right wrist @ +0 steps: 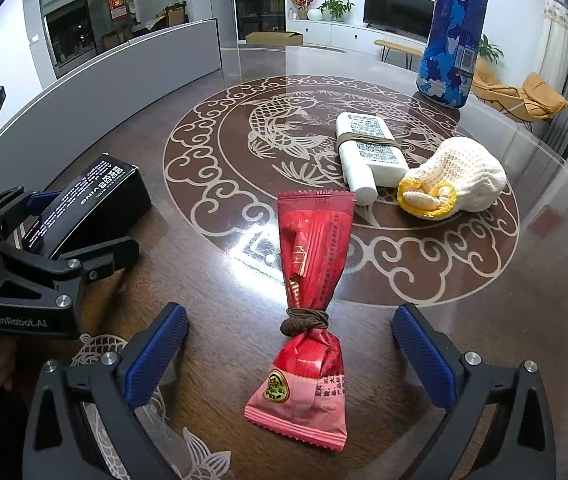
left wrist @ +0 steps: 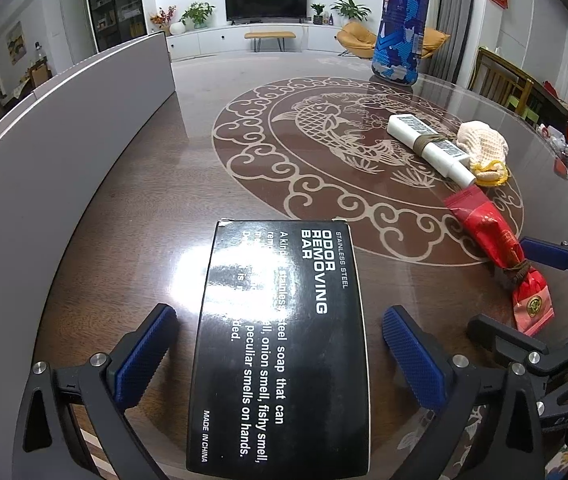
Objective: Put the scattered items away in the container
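Left claw (left wrist: pixel 280 364) wide astride black box (left wrist: pixel 280 344), right claw (right wrist: pixel 290 356) wide astride red packet (right wrist: pixel 308 312), its printed front only in right view

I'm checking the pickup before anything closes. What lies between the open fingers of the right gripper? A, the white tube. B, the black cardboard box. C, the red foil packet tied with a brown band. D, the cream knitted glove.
C: in the right wrist view the red foil packet tied with a brown band lies on the table between the open fingers of the right gripper, untouched.
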Demonstrator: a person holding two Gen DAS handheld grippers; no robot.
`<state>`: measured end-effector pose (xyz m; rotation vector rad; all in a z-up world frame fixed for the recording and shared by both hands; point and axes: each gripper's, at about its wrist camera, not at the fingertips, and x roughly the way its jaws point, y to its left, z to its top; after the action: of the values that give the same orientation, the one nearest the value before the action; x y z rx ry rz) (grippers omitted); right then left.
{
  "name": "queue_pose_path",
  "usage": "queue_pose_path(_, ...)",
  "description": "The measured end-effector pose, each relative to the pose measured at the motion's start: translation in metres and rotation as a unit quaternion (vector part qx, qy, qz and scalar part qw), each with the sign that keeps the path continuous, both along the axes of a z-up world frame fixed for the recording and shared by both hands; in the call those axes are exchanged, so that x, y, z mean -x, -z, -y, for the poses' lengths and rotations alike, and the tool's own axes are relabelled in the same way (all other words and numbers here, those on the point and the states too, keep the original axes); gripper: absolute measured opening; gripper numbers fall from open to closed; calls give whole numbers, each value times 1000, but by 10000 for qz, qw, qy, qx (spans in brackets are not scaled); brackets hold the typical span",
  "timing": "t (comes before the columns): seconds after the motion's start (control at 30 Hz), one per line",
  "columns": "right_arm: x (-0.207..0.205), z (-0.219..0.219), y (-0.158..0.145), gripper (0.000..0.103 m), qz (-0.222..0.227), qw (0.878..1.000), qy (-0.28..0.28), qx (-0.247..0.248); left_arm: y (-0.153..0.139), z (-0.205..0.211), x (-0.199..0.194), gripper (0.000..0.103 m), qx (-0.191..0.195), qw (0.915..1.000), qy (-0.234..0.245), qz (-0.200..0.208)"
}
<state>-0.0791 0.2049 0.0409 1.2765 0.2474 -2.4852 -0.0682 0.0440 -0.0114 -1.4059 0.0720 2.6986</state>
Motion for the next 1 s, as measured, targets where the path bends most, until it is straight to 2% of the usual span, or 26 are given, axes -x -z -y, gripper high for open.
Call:
queue_pose_path(0.07,5,0,0,103,129,9998,-130,-54,-1,0,1,103,34,9997,226,85)
queue_pose_path(0.17,16,3,-3,103,632,9969,-426,-213,-3,1,10,103,113,9962,651,563)
queue_pose_path(0.23,26,2,-6,100,976,9934,-566,-189,-5,1,16,103,178,9936,717,855)
queue_pose_path(0.3,36,2,-12,84,1259,9893,-725,-124,-5,0,22,103,204,9916,734,1042)
queue_pose_path(0.33,41,3,-15,70,1382,9873,-779,-121,-6,-1,24,103,217,9911,756,1077)
queue_pose_path(0.37,46,3,-16,65,1503,9852,-818,-111,-7,-2,26,103,253,9904,783,1112)
queue_pose_path(0.43,55,5,-17,65,1766,9801,-894,-125,-6,-7,29,102,352,9887,834,1197)
queue_pose_path(0.5,59,6,-17,61,1858,9776,-961,-228,-7,-9,28,94,279,9888,859,1192)
queue_pose_path(0.53,60,7,-17,51,1849,9771,-1002,-321,-9,-9,28,84,270,9894,839,1156)
queue_pose_path(0.57,60,8,-17,28,1818,9771,-1024,-413,-12,-8,28,67,257,9905,812,1083)
queue_pose_path(0.6,61,7,-18,18,1816,9769,-1018,-487,-14,-8,27,59,235,9911,784,1053)
queue_pose_path(0.67,61,3,-18,18,1818,9774,-957,-491,-15,-4,29,58,125,9911,754,1092)
queue_pose_path(0.77,58,-4,-23,18,1749,9796,-891,-430,-18,-1,25,58,201,9925,719,966)
queue_pose_path(0.87,55,-12,-35,18,1621,9827,-858,-263,-22,3,17,58,71,9940,688,842)
queue_pose_path(1.0,54,-13,-41,18,1535,9830,-885,-478,-28,2,4,58,14,9946,703,761)
